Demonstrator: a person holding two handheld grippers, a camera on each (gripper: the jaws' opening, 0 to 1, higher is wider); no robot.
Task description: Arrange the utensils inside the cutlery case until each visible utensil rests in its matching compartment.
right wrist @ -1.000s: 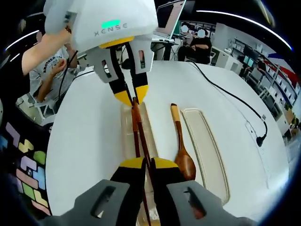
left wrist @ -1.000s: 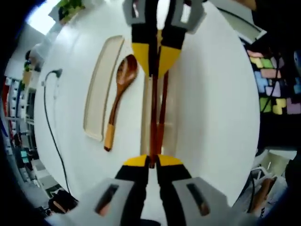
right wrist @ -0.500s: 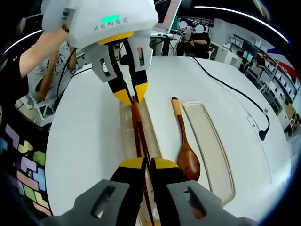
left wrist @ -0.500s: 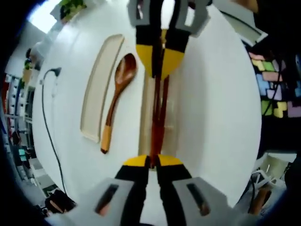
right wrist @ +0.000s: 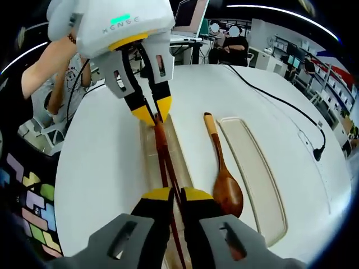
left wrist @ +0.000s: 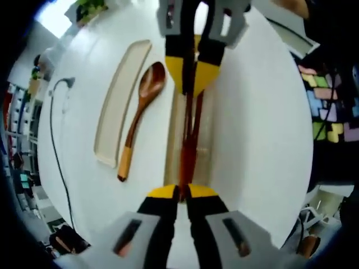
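Left gripper [left wrist: 179, 193] and right gripper [right wrist: 172, 196] clamp the chopsticks [left wrist: 188, 140] over the case [left wrist: 175, 134]; uneven release, and we miss the slot.

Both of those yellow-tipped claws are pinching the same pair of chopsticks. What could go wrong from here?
The left tool and right tool each grip one end of the chopsticks above the clear case. If they pull unevenly, the sticks may twist apart or land crooked across the case. The wooden spoon lies on the table beside the case, next to the cream lid; a sideways swing might knock it.
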